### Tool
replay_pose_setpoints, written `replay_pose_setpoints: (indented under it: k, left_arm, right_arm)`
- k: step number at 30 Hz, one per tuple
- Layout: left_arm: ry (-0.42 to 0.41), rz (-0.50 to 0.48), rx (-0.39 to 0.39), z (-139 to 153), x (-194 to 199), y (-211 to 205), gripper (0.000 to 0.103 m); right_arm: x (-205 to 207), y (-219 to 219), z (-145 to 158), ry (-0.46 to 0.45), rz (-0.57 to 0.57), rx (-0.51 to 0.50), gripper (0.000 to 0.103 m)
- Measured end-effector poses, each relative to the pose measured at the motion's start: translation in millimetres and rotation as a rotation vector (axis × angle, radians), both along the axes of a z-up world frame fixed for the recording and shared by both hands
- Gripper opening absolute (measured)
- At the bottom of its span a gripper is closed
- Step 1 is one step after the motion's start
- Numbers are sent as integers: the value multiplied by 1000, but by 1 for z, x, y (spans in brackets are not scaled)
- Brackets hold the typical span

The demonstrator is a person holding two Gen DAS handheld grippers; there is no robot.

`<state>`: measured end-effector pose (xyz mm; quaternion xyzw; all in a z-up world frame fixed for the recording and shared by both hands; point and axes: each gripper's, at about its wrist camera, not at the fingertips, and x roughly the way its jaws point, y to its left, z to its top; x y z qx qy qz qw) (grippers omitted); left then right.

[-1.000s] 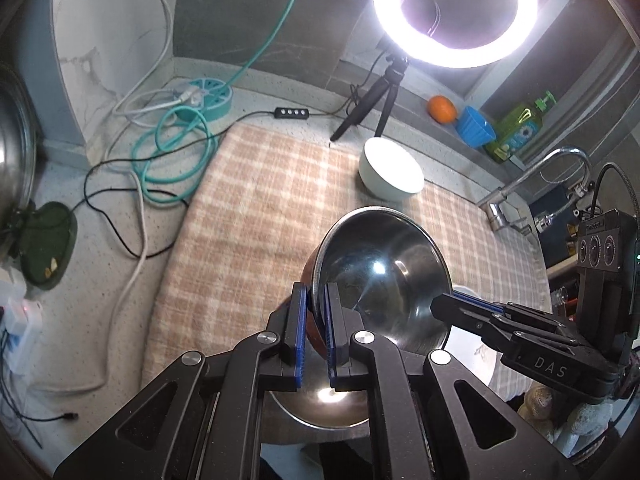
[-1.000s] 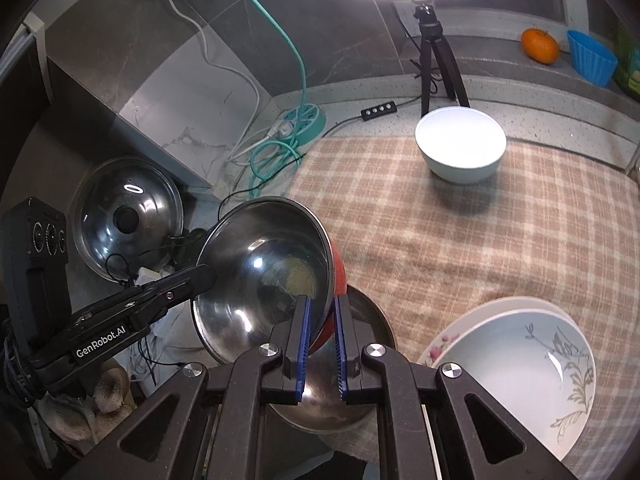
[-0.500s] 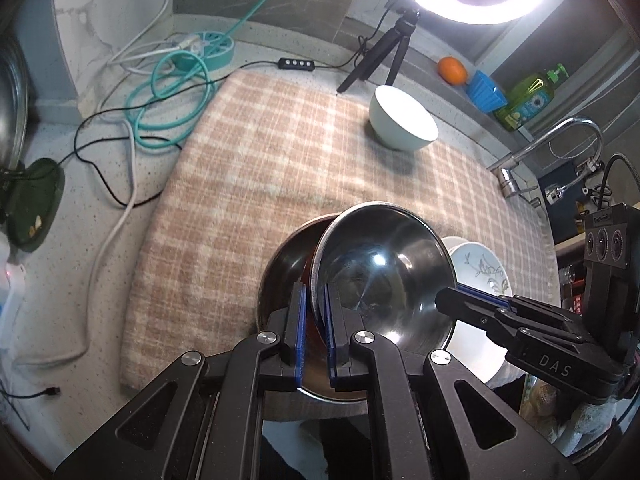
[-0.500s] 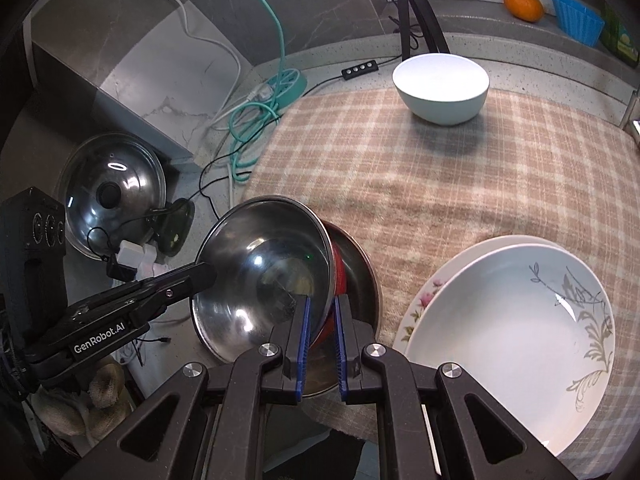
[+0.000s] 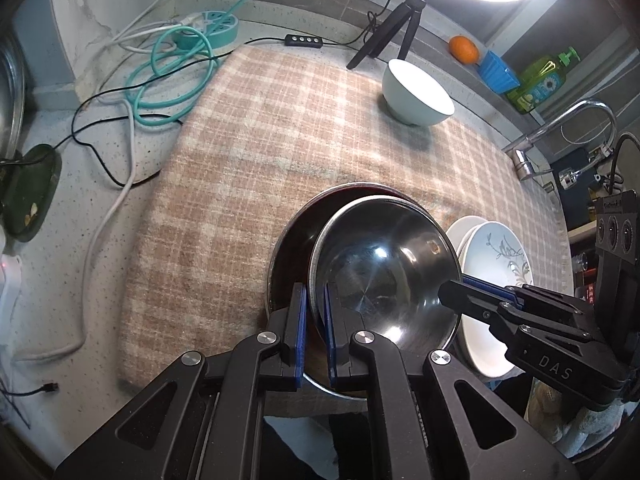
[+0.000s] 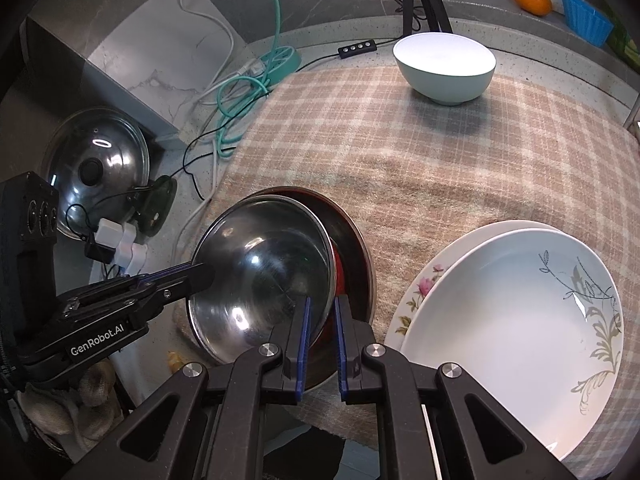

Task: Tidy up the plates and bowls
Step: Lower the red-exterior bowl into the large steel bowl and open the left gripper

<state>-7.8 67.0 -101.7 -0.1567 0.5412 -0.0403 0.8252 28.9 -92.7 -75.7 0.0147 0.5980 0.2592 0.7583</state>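
Observation:
A steel bowl with a red outside (image 5: 384,276) hangs tilted between both grippers, just over a wider steel dish (image 5: 290,240) on the checked cloth. My left gripper (image 5: 315,294) is shut on the bowl's near-left rim. My right gripper (image 6: 320,312) is shut on the opposite rim of the same bowl (image 6: 260,272), over the wider dish (image 6: 358,248). Each gripper shows in the other's view: the right one (image 5: 450,292) and the left one (image 6: 202,276). I cannot tell whether the bowl touches the dish.
Two stacked white flowered plates (image 6: 512,312) lie right of the steel dish. A white bowl (image 5: 416,96) stands at the cloth's far side. Cables (image 5: 172,68), a pot lid (image 6: 96,160), a ring-light tripod (image 5: 400,24) and a tap (image 5: 560,128) surround the cloth.
Both grippers have come down together with the steel bowl, which now sits low within the outline of the wider steel dish. The grips have not changed.

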Motion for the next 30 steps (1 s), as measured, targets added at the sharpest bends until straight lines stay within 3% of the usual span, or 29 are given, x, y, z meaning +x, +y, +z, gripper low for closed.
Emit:
replay_pose_setpoints:
  k: [30]
  left_arm:
    - [14,-4,28,-15,2,-5,7]
  right_arm:
    - [-1,17,-11,-57,61,-111,13]
